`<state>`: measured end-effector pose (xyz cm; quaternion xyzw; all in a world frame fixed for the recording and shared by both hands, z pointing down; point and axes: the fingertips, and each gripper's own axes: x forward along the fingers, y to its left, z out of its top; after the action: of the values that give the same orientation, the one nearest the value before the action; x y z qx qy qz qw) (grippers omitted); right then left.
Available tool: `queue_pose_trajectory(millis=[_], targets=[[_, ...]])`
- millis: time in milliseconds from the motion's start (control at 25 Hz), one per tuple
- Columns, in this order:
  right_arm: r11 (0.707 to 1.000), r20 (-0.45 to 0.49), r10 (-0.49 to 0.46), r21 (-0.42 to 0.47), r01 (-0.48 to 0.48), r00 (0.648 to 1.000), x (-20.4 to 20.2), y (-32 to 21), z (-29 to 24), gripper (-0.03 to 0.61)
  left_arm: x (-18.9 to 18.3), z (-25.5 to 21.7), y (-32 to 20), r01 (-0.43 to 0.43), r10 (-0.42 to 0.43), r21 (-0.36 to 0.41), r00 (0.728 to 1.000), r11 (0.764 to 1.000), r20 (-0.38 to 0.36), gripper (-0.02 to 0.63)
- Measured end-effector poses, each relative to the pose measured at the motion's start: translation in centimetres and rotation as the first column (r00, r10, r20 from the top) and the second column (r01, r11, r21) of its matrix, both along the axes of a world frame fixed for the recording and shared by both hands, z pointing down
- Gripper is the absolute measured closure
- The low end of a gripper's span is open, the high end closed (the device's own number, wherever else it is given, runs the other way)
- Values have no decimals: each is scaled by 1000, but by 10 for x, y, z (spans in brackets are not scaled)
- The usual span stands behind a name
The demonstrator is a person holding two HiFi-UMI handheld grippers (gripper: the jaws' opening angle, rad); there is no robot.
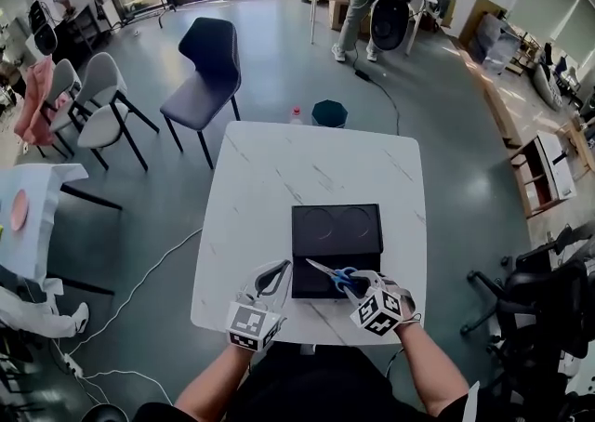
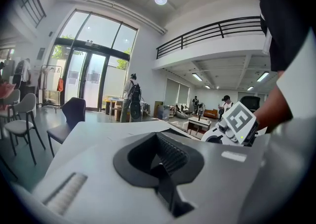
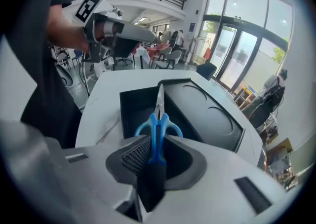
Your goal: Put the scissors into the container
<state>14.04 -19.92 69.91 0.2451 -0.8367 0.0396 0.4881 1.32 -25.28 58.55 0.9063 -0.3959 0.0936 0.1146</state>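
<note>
A black container (image 1: 307, 225) lies on the white marble table (image 1: 270, 178). Its far half is a lid with two round dents (image 3: 217, 119); its near half is an open compartment (image 3: 136, 107). Blue-handled scissors (image 1: 342, 275) (image 3: 158, 122) hang just above that compartment, blades pointing away from me and to the left. My right gripper (image 1: 356, 286) (image 3: 153, 156) is shut on the handles. My left gripper (image 1: 282, 269) (image 2: 163, 168) hovers over the table's near edge just left of the container, jaws together and nothing in them.
A dark chair (image 1: 206, 72), a teal bin (image 1: 329, 113) and a small bottle (image 1: 297, 115) stand beyond the table's far edge. Grey chairs (image 1: 98, 99) are at far left, a black office chair (image 1: 530, 299) at right. Cables (image 1: 139, 290) trail on the floor.
</note>
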Motion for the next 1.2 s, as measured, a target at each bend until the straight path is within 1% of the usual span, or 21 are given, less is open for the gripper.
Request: queue_pose_trajectory(millis=[160,280,360,560,760,920,1000,1080,1200], targets=[[999,-57,-44,-30,43,997,1,-6,13,491,-6,6,3,26,-26,-18,1000,999,1,604],[993,-124,-107,-53,101,987,1,-7,28,491,-9,11,5,40,-40,-29,999,999,5,604],[990,-153,-134,-70,125,979,3,-8,36,491,-10,14,5,49,-49,-31,999,998,8,604],[983,-177,-157,-117,138,972,2,-12,50,491,-15,17,4,67,-66,-24,997,997,25,604],[978,-230,-178,-149,146,957,3,-14,58,489,-20,18,4,96,-95,-40,995,995,17,604],[978,-252,-180,-150,145,951,2,-14,61,485,-22,19,5,100,-99,-38,995,994,19,604],[979,-252,-182,-139,150,951,0,-15,61,480,-22,21,6,95,-94,-32,995,995,24,604],[980,-253,-184,-129,155,950,-1,-15,59,453,-21,20,7,92,-91,-29,996,995,26,604],[984,-249,-167,-95,148,954,0,-15,47,451,-19,19,9,87,-87,-24,996,996,30,604]])
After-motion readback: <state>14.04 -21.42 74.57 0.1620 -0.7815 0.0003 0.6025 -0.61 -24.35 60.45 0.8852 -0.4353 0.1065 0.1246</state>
